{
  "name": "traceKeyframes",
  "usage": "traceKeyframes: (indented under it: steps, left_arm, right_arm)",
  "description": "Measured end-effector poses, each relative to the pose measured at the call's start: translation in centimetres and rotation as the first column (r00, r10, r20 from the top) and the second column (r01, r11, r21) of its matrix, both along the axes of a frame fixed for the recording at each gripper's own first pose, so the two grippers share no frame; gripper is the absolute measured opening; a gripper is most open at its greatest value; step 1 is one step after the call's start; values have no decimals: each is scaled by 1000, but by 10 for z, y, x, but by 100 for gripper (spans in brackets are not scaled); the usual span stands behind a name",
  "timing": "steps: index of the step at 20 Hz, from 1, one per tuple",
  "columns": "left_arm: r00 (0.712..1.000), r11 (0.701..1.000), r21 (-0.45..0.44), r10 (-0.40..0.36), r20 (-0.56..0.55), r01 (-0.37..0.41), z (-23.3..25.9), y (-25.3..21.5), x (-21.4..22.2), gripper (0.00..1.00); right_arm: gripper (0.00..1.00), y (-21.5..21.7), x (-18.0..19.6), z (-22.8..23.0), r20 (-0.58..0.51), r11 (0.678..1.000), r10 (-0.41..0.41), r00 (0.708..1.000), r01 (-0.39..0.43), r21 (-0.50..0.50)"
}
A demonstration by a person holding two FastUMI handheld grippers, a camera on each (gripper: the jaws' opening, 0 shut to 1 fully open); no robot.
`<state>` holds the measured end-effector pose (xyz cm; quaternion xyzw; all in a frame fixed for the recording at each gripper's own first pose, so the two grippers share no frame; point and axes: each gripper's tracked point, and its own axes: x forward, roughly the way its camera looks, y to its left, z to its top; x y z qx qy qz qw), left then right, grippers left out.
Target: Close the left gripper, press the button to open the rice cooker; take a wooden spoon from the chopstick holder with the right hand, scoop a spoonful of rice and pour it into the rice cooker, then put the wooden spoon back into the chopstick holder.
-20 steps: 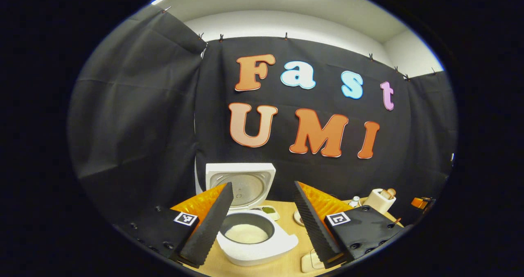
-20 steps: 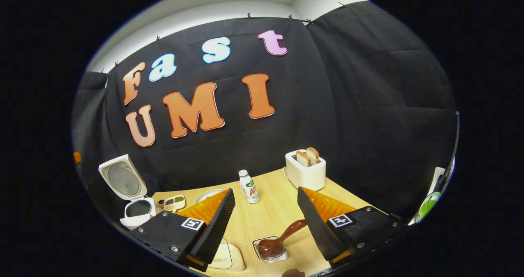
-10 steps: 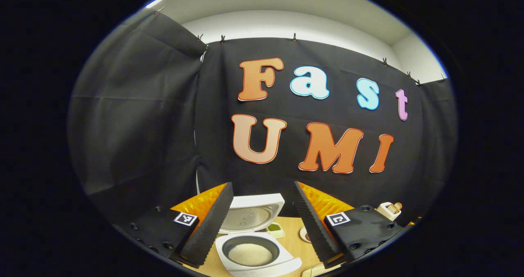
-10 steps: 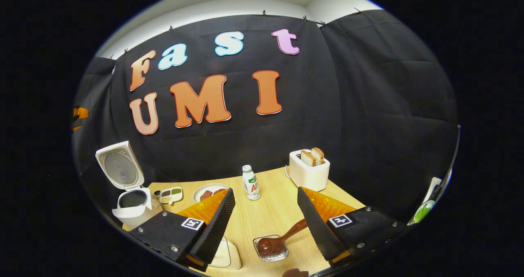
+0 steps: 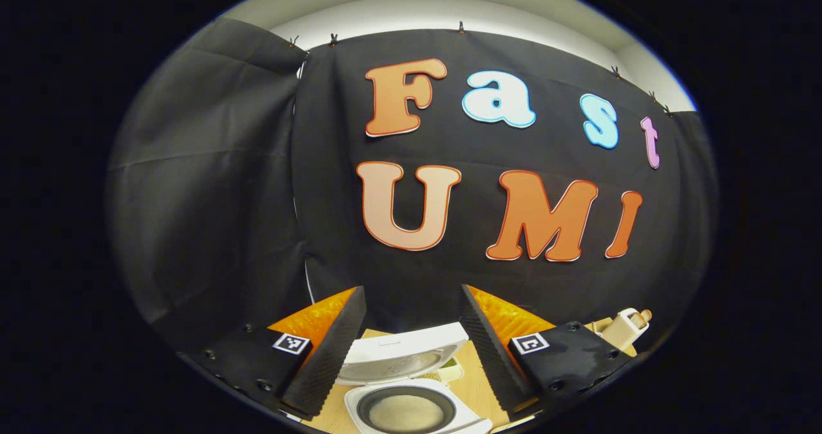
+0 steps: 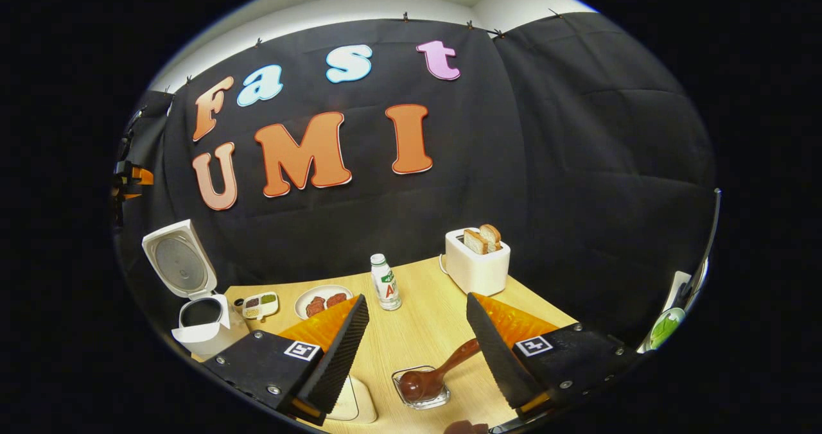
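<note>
The rice cooker [image 5: 404,389] stood open at the bottom of the left gripper view, its lid [image 5: 401,357] tipped back toward the far wall and its dark inner pot [image 5: 406,411] holding a pale layer of rice. The left gripper [image 5: 408,347] hung above it with its fingers spread wide apart, gripping nothing, the cooker showing in the gap between them. A toaster [image 5: 621,328] sat far off to the right on the wooden table [image 5: 475,389]. In the right gripper view, the right gripper [image 6: 414,350] also had its fingers well apart and held nothing. Near and between them, a wooden spoon [image 6: 437,373] lay with its bowl in a small clear dish [image 6: 420,392] and its handle slanting up toward the right finger. The rice cooker [image 6: 199,318] was at the far left of the table [image 6: 417,331], lid [image 6: 176,260] upright. Just right of it sat a small divided tray [image 6: 259,304], then a plate [image 6: 323,301] of food, then a little white bottle [image 6: 386,283]. A toaster [image 6: 476,264] with two slices of bread stood far right near the wall. A pale flat object [image 6: 353,405], partly hidden, lay beside the left finger.
</note>
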<state>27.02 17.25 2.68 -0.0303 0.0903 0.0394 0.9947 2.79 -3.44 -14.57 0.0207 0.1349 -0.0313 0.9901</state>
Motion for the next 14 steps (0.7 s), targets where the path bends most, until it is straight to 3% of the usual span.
traceKeyframes:
  steps: [7,14]
  left_arm:
    - [989,998,-53,21,-143,-29,-69,11,54,99]
    - [967,993,-68,75,-244,-94,-113,30,61,99]
  right_arm:
    - [95,-12,12,-11,-24,999,-43,999,43,-2]
    - [95,-5,24,-11,-31,1000,-11,999,10,-17]
